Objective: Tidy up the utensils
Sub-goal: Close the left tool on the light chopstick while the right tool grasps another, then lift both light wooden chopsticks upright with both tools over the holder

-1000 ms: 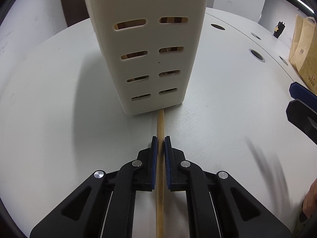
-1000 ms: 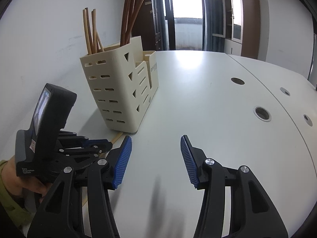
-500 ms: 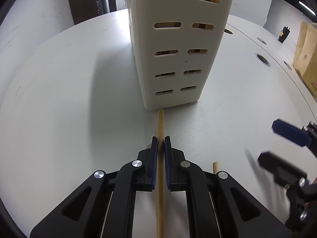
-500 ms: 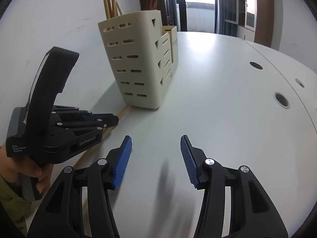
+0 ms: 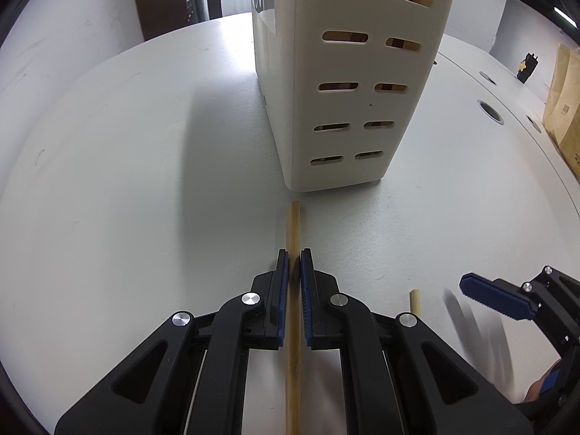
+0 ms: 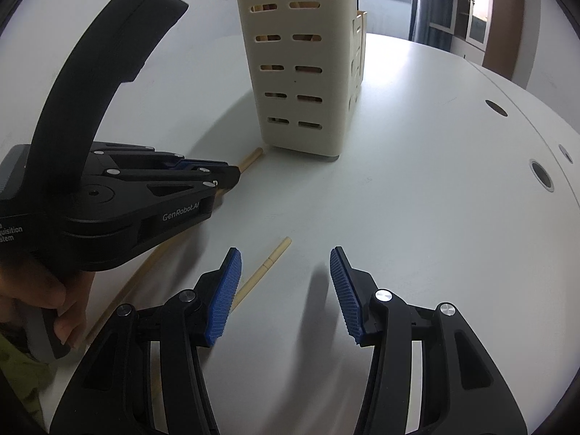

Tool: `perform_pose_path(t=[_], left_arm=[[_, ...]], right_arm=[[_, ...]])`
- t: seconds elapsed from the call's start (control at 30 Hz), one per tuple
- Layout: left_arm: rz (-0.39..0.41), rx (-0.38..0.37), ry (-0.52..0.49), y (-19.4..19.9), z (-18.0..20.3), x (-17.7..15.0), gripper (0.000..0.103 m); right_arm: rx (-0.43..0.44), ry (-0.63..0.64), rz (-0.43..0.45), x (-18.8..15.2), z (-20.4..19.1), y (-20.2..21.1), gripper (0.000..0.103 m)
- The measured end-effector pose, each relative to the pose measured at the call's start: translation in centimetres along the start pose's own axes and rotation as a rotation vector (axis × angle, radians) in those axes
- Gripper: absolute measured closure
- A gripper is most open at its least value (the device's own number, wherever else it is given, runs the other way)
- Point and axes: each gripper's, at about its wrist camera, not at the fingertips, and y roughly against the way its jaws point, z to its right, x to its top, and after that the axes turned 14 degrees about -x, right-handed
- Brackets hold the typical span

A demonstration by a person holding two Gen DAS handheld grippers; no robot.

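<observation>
My left gripper (image 5: 294, 253) is shut on a light wooden chopstick (image 5: 293, 224) that lies along the white table; its tip points at the base of the cream slotted utensil holder (image 5: 348, 83). In the right wrist view the left gripper (image 6: 232, 175) and its chopstick (image 6: 250, 157) sit left of the holder (image 6: 301, 61). My right gripper (image 6: 282, 282) is open and empty, low over the table. A second light chopstick (image 6: 270, 262) lies just beside its left finger; its tip also shows in the left wrist view (image 5: 415, 301). The right gripper (image 5: 500, 299) shows at the lower right there.
The white table (image 6: 417, 181) has round cable holes (image 6: 542, 175) on the right side. A brown paper bag (image 5: 563, 108) stands at the far right in the left wrist view. A white wall runs behind the holder on the left.
Both grippers have drawn back from the holder, the left one still holding its chopstick. The right gripper has dropped lower and the second chopstick has come into view beside its left finger.
</observation>
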Motion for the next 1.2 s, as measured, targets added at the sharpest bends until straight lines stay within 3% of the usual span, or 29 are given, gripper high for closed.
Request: perform_pose_path(t=[0.2,0.5,0.63,0.83,0.97,1.2], left_arm=[[-0.003,-0.002,0.0,-0.1,0.1,0.0,0.096],[-0.009,-0.02,-0.012,-0.5,0.0,0.7,0.093],[-0.018,-0.036,-0.028,-0.6,0.0,0.8,0.094],[-0.016,-0.038,-0.021,-0.5,-0.3,0.9,0.097],[-0.004,-0.024,-0.029,-0.1,0.1,0.9,0.097],[0.106,-0.024,-0.029,4.3,0.6,1.3,0.097]], right_arm=[[-0.014,0.021,-0.019,-0.3,-1.0,-0.4,0.053],[-0.038,0.039,-0.014,-0.6,-2.2,-0.1,0.067],[-0.031,0.022,-0.023,-0.6,-1.7,-0.1,0.084],[-0.012,0.021,-0.027,-0.8,-1.7,0.1,0.097],[0.007,0.017,-0.029,-1.0,-1.6,0.2,0.097],[0.033,0.003,0.045,-0.8,-1.2,2.6,0.097]])
